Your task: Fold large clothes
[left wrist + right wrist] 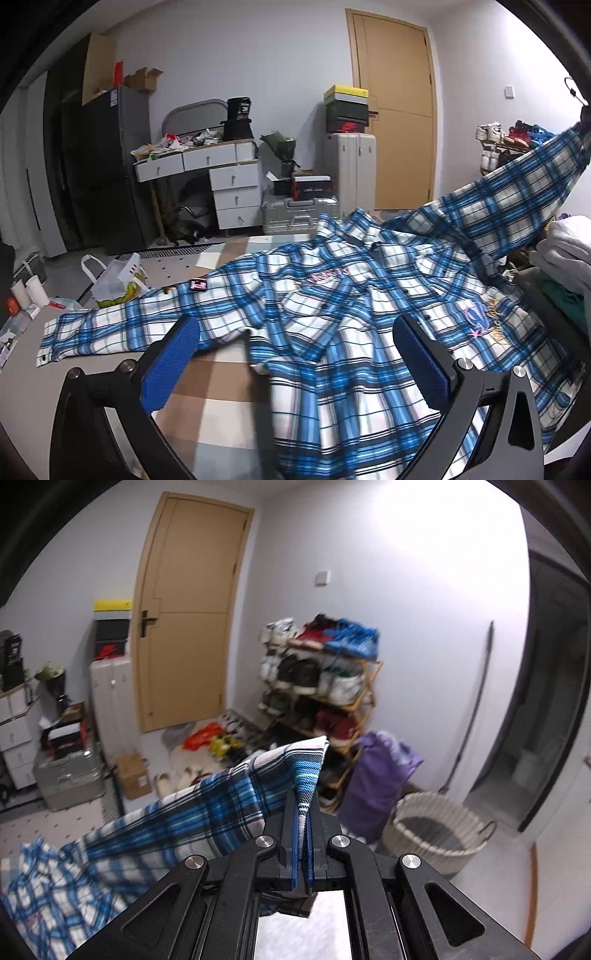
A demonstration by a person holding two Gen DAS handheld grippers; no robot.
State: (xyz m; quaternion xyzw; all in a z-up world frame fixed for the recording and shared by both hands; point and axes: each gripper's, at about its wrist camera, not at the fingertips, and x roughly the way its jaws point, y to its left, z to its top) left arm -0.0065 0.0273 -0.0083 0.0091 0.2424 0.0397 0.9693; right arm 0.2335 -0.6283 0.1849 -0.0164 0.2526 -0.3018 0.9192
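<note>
A blue and white plaid shirt (332, 306) lies spread face up on a checkered surface (218, 373), its left sleeve (110, 328) stretched flat to the left. My left gripper (295, 339) hovers open just above the shirt's lower front, blue pads wide apart and holding nothing. The shirt's right sleeve (517, 199) rises taut to the upper right, where my right gripper (583, 110) shows at the frame edge. In the right wrist view my right gripper (303, 812) is shut on the sleeve cuff (308, 771), lifted in the air, with the sleeve (177, 819) trailing down to the left.
A pile of grey clothes (569, 251) sits at the right of the surface. A white bag (114, 277) stands beyond its left edge. Drawers (229, 181), suitcases (299, 214), a shoe rack (325, 694) and a woven basket (436, 834) line the room.
</note>
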